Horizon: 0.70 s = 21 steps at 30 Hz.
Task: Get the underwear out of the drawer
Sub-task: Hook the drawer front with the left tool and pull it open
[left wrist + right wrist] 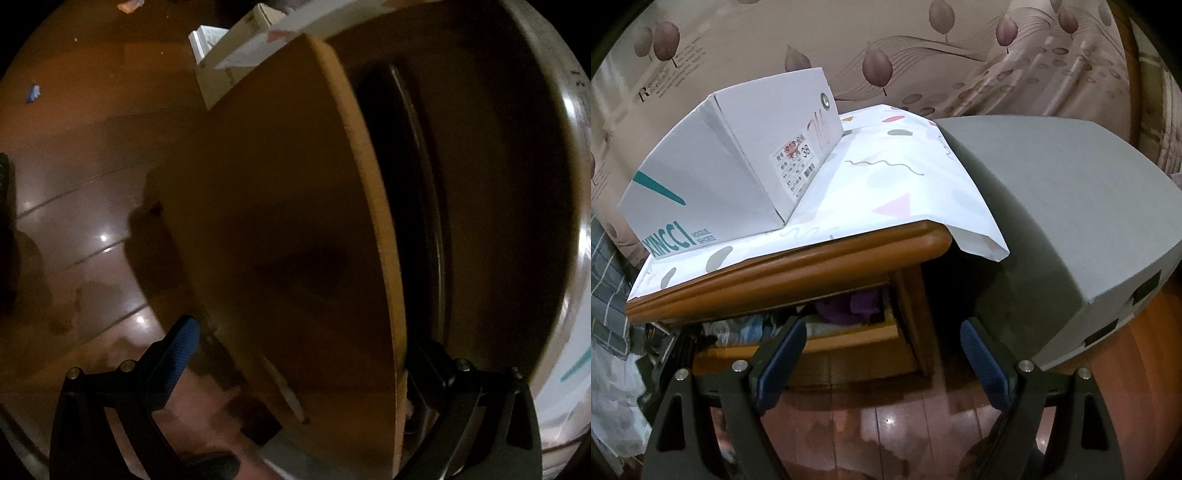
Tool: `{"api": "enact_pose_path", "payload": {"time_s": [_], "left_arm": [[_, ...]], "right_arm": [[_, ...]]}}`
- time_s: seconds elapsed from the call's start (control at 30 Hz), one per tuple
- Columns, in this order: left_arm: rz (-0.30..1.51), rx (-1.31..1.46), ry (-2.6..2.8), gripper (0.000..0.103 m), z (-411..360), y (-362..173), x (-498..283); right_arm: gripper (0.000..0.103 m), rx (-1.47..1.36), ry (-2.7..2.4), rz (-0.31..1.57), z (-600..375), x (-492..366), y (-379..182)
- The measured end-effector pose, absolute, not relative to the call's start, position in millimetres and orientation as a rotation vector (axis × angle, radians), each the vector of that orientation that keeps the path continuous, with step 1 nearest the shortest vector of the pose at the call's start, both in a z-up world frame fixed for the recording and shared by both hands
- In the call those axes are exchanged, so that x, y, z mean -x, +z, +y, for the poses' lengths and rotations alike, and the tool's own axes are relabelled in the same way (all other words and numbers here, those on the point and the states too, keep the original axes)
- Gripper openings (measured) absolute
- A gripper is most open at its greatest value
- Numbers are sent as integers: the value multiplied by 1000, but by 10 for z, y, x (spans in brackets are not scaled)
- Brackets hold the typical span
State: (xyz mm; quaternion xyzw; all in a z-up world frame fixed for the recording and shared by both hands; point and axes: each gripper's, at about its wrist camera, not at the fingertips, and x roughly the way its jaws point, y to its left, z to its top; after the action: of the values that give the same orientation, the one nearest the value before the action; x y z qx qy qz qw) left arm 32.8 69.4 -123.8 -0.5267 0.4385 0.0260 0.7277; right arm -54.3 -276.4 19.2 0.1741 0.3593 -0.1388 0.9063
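Note:
In the right wrist view a wooden nightstand [798,266] has its top drawer [827,343] pulled partly out, with clothes inside: a purple garment [853,304] and pale blue and white fabric [746,328]. My right gripper [882,365] is open and empty, a short way in front of the drawer above the floor. In the left wrist view my left gripper [306,369] is open and straddles the drawer's wooden front panel [288,221]: the left finger [177,350] is outside it and the right finger [436,365] is in the dark gap behind it.
A white shoe box [731,170] stands on a patterned cloth [894,177] on the nightstand top. A grey box-like object [1067,229] stands to the right. Bedding [609,295] lies at the left. The floor [894,424] is glossy wood.

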Motion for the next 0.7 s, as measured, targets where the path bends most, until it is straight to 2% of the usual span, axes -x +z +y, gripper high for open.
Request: {"api": "enact_pose_path", "payload": {"time_s": [0.17, 0.33, 0.7], "left_arm": [[1012, 1089, 88, 103, 734, -1192, -319], [1092, 1076, 158, 103, 748, -1360, -534], [1078, 979, 131, 103, 728, -1324, -341]], "right_arm": [[88, -364, -292, 742, -2784, 550, 195], [88, -347, -293, 743, -2766, 548, 193], [88, -339, -295, 751, -2770, 565, 188]]}}
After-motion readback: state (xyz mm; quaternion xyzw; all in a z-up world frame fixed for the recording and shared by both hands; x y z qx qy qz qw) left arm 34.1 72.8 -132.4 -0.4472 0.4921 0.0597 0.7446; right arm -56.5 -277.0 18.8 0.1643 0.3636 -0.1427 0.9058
